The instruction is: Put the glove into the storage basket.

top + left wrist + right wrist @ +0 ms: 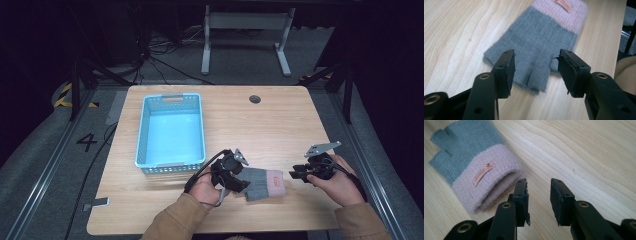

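We see a glove (263, 183) lying flat on the counter (280, 125) near its front edge, between our two hands. It is a grey fingerless knit with a pink cuff (486, 182), and the cuff carries a small orange label (483, 173). The cuff end points toward the right tool, the short grey finger ends toward the left tool.

The left tool (536, 72) sits just over the grey end. Its jaws stand well apart, and in the left gripper view the glove's finger end lies between and beyond them; the pads do not press on the knit. The left hand (202, 189) grips the tool body from below.

The right tool (539, 197) is a little apart from the cuff, on its right side. Its jaws are moderately apart over bare wood, with the left jaw just beside the cuff's edge; nothing is between them. The right hand (336, 186) holds it near the counter's right edge.

A blue basket (142, 131) stands farther back on the left half of the counter, well apart from the glove.
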`<state>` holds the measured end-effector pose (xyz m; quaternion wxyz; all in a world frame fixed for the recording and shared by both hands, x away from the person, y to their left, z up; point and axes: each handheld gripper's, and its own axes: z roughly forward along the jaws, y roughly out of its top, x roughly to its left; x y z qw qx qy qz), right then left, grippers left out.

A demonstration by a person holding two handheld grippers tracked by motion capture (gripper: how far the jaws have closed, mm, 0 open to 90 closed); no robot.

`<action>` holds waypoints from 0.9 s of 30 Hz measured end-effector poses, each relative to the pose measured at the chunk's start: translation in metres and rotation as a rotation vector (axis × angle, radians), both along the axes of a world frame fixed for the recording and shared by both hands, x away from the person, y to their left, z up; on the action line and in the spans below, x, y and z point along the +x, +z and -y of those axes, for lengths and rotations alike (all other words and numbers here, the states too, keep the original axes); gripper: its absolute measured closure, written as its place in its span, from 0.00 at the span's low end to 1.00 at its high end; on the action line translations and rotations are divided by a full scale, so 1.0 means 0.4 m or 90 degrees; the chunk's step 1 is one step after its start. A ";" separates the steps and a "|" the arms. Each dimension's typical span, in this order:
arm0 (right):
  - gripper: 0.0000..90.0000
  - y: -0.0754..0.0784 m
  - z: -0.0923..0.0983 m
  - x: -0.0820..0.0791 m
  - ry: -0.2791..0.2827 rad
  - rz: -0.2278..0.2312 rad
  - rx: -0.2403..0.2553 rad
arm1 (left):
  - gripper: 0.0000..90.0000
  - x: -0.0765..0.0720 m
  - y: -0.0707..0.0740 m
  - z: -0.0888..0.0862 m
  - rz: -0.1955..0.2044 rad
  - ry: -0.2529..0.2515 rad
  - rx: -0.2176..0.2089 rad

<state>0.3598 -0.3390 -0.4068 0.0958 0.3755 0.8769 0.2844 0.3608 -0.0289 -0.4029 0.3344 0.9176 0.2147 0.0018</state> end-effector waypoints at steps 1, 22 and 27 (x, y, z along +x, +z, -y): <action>0.74 0.001 0.002 -0.001 -0.002 -0.001 0.002 | 0.51 0.003 0.000 0.006 0.001 0.004 -0.006; 0.69 0.000 0.029 -0.026 -0.030 -0.008 0.030 | 0.37 0.030 -0.060 0.093 0.024 -0.016 0.027; 0.68 -0.001 0.031 -0.027 -0.031 -0.008 0.032 | 0.34 0.029 -0.073 0.104 0.029 -0.014 0.042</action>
